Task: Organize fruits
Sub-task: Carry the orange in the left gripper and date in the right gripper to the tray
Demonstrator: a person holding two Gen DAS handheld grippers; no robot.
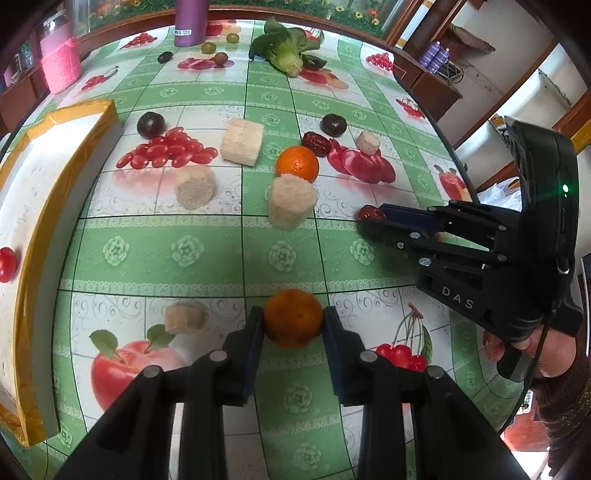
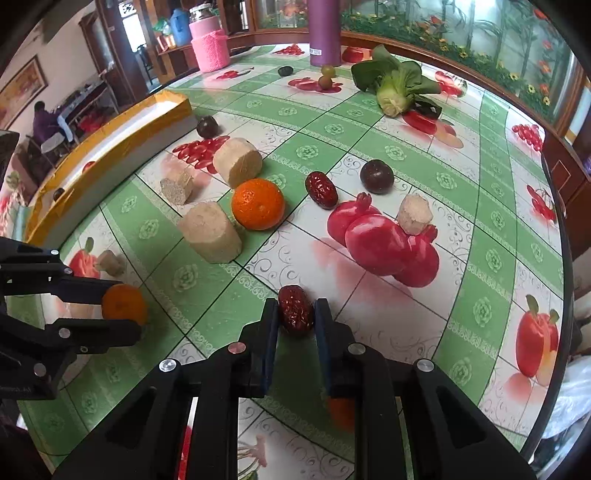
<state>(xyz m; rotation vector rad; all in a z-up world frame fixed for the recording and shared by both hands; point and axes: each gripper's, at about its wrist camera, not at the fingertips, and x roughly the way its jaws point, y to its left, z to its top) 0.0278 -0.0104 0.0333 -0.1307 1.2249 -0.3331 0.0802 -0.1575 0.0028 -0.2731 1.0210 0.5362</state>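
Note:
A small orange [image 1: 293, 318] sits between the blue pads of my left gripper [image 1: 293, 316], which is shut on it just above the fruit-print tablecloth. In the right wrist view the same orange [image 2: 123, 304] shows in the left gripper [image 2: 129, 308] at the far left. My right gripper [image 2: 296, 308] is shut on a wrinkled red date [image 2: 295, 311]. From the left wrist view, that right gripper [image 1: 369, 221] holds the date [image 1: 370, 213] low over the cloth. A second orange [image 2: 258, 203], another red date [image 2: 321, 189] and two dark plums [image 2: 376, 176] [image 2: 207, 126] lie loose.
A white tray with a yellow rim [image 1: 85, 110] runs along the left and holds a cherry tomato [image 1: 6, 264]. Several beige cylinder chunks [image 1: 291, 201] stand mid-table. Bok choy [image 1: 286, 48], grapes [image 1: 208, 47], a purple bottle [image 1: 190, 22] and a pink jar [image 1: 61, 62] are at the back.

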